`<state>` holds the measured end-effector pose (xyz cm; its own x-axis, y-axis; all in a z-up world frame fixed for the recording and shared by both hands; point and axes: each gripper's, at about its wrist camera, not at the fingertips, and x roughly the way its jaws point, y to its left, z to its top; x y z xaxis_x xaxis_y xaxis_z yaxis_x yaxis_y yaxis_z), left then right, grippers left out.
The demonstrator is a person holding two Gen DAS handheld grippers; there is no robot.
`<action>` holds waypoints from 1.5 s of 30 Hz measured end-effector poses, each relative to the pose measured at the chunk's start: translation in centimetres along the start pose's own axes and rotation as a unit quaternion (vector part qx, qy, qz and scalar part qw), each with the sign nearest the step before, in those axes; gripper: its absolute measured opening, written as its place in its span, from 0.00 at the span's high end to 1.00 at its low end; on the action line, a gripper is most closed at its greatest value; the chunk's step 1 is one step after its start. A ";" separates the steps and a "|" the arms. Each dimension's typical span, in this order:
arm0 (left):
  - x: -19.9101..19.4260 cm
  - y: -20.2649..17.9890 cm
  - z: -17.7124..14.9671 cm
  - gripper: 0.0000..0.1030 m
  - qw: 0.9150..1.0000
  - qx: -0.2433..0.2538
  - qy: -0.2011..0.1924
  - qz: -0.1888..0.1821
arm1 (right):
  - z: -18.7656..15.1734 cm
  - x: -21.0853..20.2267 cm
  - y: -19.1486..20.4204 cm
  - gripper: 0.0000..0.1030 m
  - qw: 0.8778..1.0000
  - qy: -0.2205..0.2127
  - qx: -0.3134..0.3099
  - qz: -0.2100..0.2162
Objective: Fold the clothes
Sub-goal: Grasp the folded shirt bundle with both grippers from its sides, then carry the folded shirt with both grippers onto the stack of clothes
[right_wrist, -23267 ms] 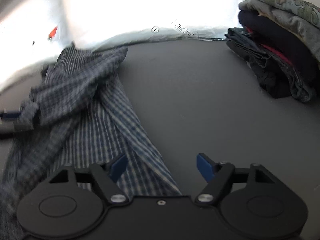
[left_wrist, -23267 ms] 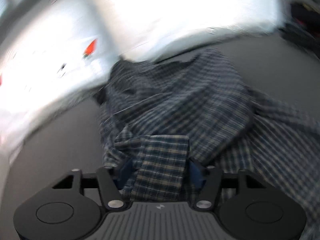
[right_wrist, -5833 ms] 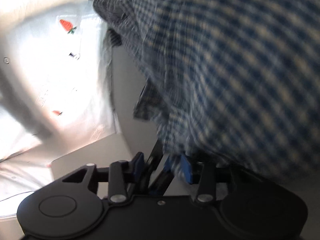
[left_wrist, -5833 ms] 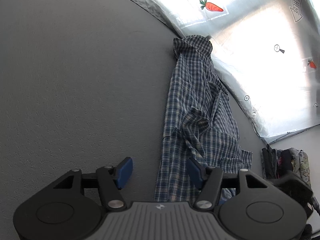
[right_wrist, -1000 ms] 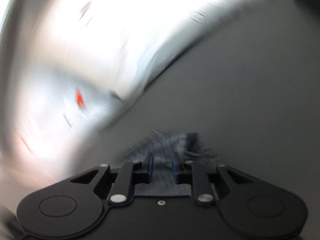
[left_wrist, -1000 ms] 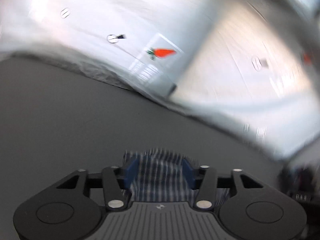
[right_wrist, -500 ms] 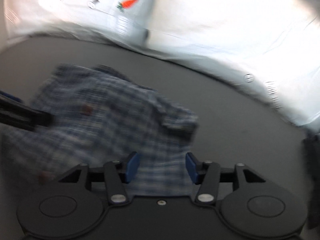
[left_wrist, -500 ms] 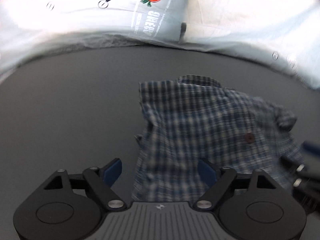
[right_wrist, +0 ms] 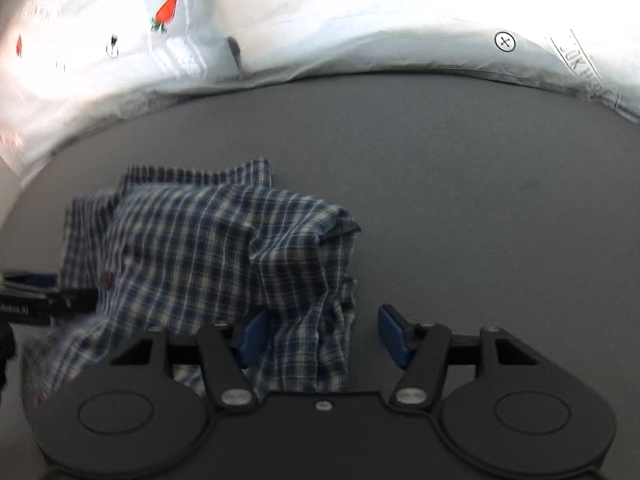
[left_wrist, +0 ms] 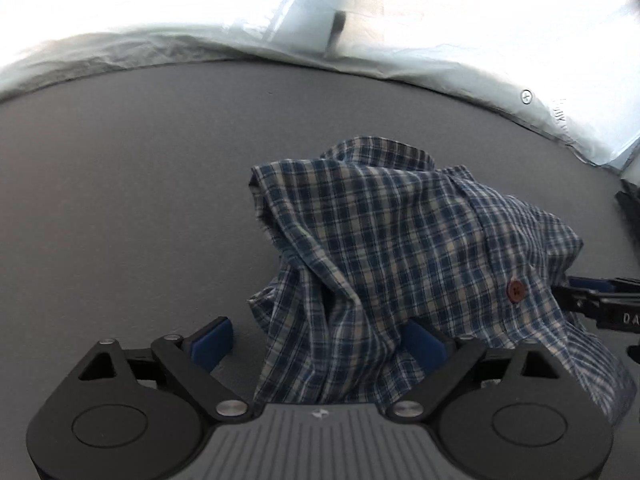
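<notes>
A: Looking along the left gripper [left_wrist: 316, 342] first: what is nearest?

B: Its two blue-padded fingers [left_wrist: 211, 340] stand spread wide. The near hem of the plaid shirt [left_wrist: 400, 264] lies loose between them. The right-side pad is partly covered by cloth, the left-side pad sits over bare grey counter [left_wrist: 120, 200]. Nothing is pinched.

A: And the right gripper [right_wrist: 322, 334]?

B: Much the same. Its fingers [right_wrist: 392, 334] are apart; the shirt's [right_wrist: 208, 256] right corner hangs down between them, closer to the left-side pad. The other pad is clear of the cloth, over the counter [right_wrist: 480, 168].

A: Where does the shirt sit?

B: Bundled into a rough, puffy fold on the counter, just ahead of both grippers. A brown button [left_wrist: 516, 289] shows on its upper layer. The collar end points away, toward the far edge.

A: Can each gripper see the other?

B: Yes. The right gripper's [left_wrist: 600, 300] tip shows at the shirt's right edge in the left wrist view, and the left gripper's [right_wrist: 36, 292] tip at the shirt's left edge in the right wrist view. The right wrist view is slightly blurred there.

A: Farther back?

B: Bare counter, then a bright crinkled plastic sheet [right_wrist: 360, 20] printed with a strawberry [right_wrist: 166, 8] and small circled marks. A dark pile [left_wrist: 630, 204] is just visible at the far right edge; I cannot tell what it holds.
</notes>
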<state>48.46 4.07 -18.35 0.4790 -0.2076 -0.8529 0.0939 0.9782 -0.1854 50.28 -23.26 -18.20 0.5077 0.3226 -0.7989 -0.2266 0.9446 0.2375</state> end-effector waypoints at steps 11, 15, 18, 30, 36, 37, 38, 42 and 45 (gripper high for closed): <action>1.9 0.1 1.9 0.05 0.989 -0.050 -0.006 -0.140 | 0.4 1.5 -2.0 0.44 0.990 -0.013 0.096 0.103; 2.3 0.8 1.7 0.11 0.979 -0.080 0.002 -0.189 | 0.2 1.6 -2.4 0.44 0.978 0.006 0.130 0.165; 2.2 0.2 1.2 0.35 0.976 -0.077 0.021 -0.205 | -0.1 1.7 -2.3 0.46 0.970 0.019 0.153 0.188; -6.5 -3.1 -3.6 0.71 0.979 -0.058 -0.040 -0.193 | -5.5 -5.3 -0.2 0.76 0.936 -0.022 0.271 0.223; -14.1 -7.1 -6.2 0.71 0.969 -0.027 -0.107 -0.222 | -8.5 -14.8 0.9 0.77 0.933 -0.100 0.276 0.209; -15.0 -7.9 -6.5 0.71 0.966 -0.021 -0.115 -0.229 | -8.9 -16.3 1.0 0.77 0.933 -0.112 0.276 0.204; -15.9 -8.5 -6.6 0.71 0.964 -0.014 -0.123 -0.237 | -9.3 -17.8 1.1 0.77 0.932 -0.124 0.275 0.200; -18.9 -10.8 -7.2 0.71 0.951 0.008 -0.146 -0.272 | -10.8 -23.8 1.6 0.77 0.930 -0.170 0.272 0.180; -21.0 -12.1 -7.4 0.71 0.940 0.030 -0.161 -0.299 | -12.0 -28.2 2.0 0.77 0.927 -0.205 0.269 0.165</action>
<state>30.75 -3.48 -1.78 0.5632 -0.7167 -0.4112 0.4742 0.6879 -0.5495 25.55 -31.22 -1.77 0.7821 0.4912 -0.3834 -0.0349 0.6488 0.7601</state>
